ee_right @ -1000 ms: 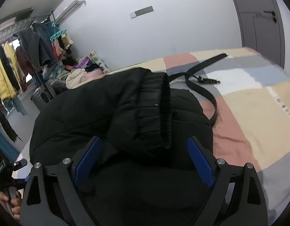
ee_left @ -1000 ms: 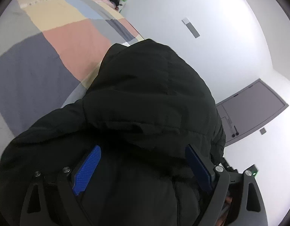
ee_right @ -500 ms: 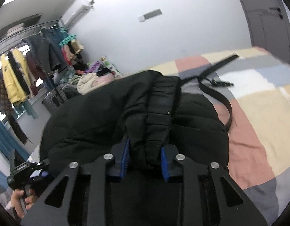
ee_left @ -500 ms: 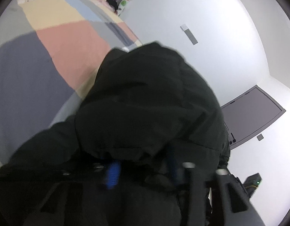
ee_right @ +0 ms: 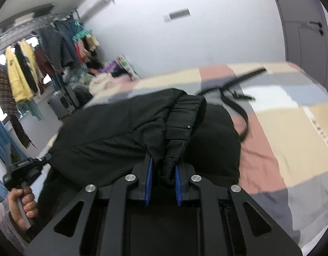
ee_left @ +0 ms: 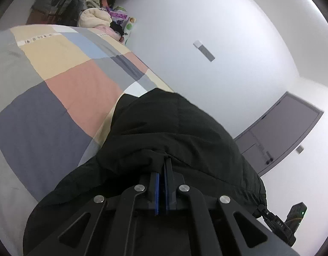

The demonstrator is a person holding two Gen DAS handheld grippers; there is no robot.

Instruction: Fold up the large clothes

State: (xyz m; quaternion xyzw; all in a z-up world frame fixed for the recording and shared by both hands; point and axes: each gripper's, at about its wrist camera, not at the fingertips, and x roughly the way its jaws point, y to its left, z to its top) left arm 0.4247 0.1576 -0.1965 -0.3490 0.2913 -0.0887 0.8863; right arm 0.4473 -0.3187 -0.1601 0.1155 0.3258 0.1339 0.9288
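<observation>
Now both tongs, left (ee_left: 161,177) and right (ee_right: 163,176), pinch black jacket (ee_right: 112,134).

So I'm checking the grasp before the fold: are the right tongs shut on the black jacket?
Shut on it. The right tongs pinch a bunched ridge of the black jacket between their blue pads.

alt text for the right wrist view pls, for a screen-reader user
The right gripper is shut on a bunched fold of a black puffer jacket lying on a patchwork bedspread. A black belt lies beyond it; clothes hang on a rack at left.
</observation>
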